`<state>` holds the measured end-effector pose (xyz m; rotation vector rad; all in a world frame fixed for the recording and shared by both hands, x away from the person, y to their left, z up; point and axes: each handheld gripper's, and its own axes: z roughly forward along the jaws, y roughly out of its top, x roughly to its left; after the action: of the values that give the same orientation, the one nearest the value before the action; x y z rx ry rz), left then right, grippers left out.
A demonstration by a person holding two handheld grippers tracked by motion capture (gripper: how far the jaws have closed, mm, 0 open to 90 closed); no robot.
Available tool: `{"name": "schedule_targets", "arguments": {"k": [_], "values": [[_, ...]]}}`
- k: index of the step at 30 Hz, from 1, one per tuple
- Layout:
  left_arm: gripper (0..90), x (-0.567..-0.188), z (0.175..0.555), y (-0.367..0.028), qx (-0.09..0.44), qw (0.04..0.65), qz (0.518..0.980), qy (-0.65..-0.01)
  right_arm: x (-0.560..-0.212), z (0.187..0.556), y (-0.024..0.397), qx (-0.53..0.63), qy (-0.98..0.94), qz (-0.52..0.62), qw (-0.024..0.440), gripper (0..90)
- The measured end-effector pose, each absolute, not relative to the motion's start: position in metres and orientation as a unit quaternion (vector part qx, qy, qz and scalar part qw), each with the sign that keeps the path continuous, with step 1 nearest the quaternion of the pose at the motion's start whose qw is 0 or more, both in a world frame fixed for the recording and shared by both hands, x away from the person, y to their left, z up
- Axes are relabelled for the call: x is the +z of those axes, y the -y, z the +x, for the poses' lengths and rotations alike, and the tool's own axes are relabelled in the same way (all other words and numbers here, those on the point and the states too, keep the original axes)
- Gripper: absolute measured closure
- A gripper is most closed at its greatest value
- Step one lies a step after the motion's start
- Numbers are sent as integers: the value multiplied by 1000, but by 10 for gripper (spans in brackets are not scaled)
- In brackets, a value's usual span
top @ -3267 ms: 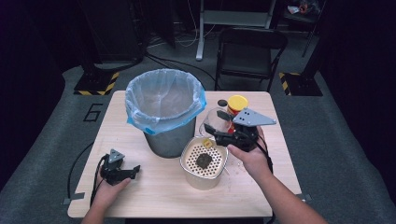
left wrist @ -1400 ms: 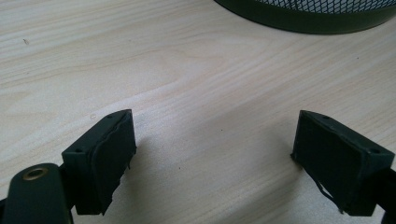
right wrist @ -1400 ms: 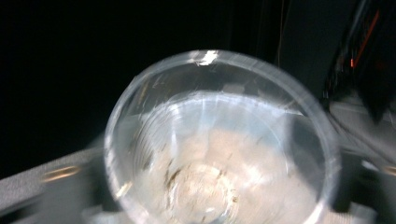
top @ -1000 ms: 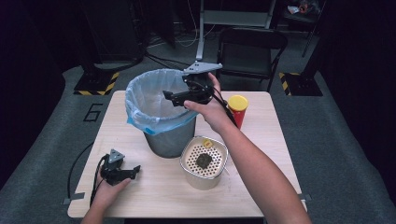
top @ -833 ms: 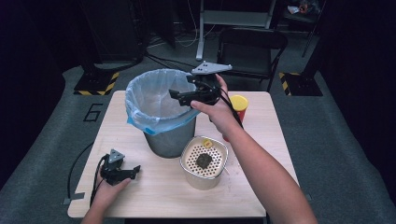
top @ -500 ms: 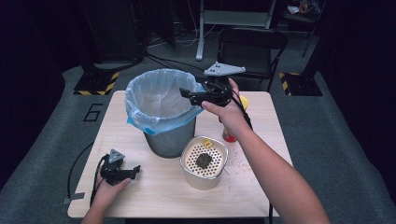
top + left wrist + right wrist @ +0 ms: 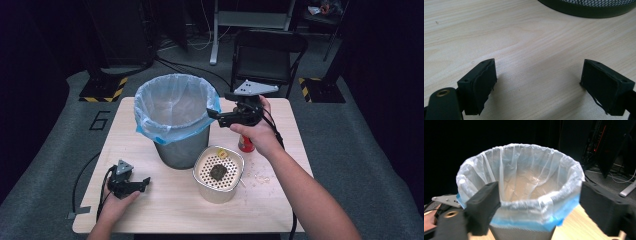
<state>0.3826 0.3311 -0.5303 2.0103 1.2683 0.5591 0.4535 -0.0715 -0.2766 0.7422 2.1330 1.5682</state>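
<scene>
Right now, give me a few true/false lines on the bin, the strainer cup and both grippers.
1. The bin has a plastic liner. True.
2. The right gripper holds a scrap between its fingers. False: the fingers stand apart with nothing between them, beside the bin's rim.
3. The perforated cup is empty. False: a dark lump and a yellow bit lie in it.
4. The left gripper rests on the table, open. True.
5. The red can lies in the bin. False: it stands on the table behind the right hand.

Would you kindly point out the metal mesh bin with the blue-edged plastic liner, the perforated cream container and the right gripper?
Metal mesh bin with the blue-edged plastic liner (image 7: 182,147), high view, bare mesh wall.
Perforated cream container (image 7: 216,190), high view, front wall.
Right gripper (image 7: 212,114), high view, between its open fingertips.
</scene>
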Motion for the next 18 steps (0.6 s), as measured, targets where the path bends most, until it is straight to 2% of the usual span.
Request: {"name": "schedule_targets", "arguments": {"k": [1,4,18], "values": [[130,-530,382,-331,210,343,774,-489,-279,453,75,561,-759,265,200,185],[129,-530,381,-330,209,345,772,-491,-287,450,84,571,-752,260,204,268],[130,-531,380,-330,210,346,771,-491,-315,431,127,545,-767,270,207,315]]}}
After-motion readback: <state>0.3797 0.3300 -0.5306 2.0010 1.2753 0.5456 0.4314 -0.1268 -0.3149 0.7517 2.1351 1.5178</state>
